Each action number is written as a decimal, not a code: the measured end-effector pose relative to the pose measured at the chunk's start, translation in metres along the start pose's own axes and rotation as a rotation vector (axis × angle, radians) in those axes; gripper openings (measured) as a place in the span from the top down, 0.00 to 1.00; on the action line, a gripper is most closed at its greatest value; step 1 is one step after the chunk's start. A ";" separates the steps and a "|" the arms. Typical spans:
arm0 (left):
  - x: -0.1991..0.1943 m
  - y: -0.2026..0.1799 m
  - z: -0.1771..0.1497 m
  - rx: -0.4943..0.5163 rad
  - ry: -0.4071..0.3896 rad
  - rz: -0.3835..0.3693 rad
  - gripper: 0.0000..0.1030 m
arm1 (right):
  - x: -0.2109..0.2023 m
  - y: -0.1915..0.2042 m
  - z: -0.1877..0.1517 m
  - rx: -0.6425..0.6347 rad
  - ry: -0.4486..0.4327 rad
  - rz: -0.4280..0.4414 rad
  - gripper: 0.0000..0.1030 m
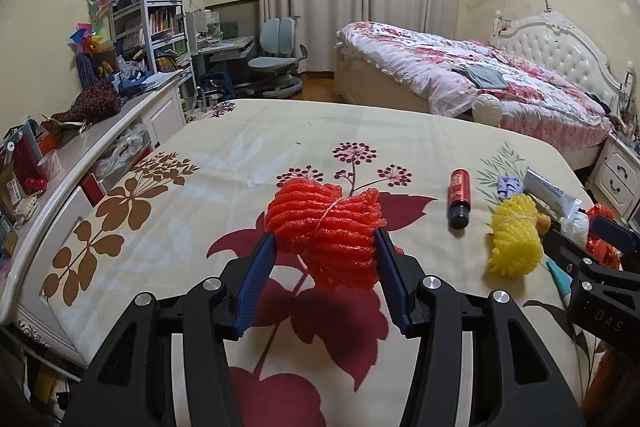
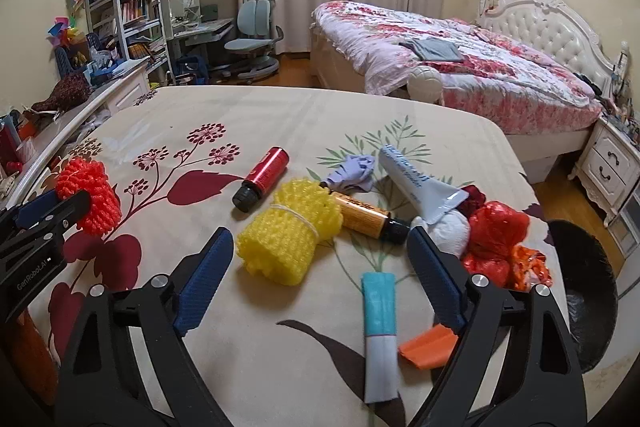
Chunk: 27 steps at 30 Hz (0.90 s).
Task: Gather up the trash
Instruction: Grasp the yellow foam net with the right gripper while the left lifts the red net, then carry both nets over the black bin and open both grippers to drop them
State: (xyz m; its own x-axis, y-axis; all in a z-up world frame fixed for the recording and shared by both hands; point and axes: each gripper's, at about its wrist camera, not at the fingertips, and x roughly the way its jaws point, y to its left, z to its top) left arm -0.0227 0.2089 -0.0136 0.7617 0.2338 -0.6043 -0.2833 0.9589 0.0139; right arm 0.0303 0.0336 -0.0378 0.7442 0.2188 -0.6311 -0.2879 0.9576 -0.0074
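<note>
Left wrist view, left fingers (image 1: 325,247) clamping red foam net (image 1: 326,227), right fingers (image 2: 320,247) spread, empty.

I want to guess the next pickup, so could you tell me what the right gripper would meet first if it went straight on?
Most likely the yellow foam net: it lies just beyond the right gripper, whose jaws are open and empty. Depth is hard to judge here.

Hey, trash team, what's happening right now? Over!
Left gripper shut on red foam net. Right gripper open, empty, above yellow foam net. Bottles and tubes crowd around it. Over.
</note>
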 end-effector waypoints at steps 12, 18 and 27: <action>0.018 0.007 -0.003 -0.019 0.038 -0.009 0.50 | 0.043 0.007 -0.006 0.020 0.125 0.061 0.53; 0.014 -0.003 -0.005 -0.009 0.034 -0.029 0.50 | 0.029 0.004 -0.010 0.014 0.089 0.067 0.58; -0.008 -0.040 0.000 0.016 0.000 -0.099 0.50 | -0.017 -0.019 -0.008 0.023 -0.003 0.053 0.59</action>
State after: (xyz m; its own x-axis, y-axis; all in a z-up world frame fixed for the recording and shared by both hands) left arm -0.0172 0.1688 -0.0097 0.7858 0.1374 -0.6030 -0.1971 0.9798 -0.0337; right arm 0.0182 0.0100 -0.0334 0.7301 0.2701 -0.6277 -0.3134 0.9486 0.0437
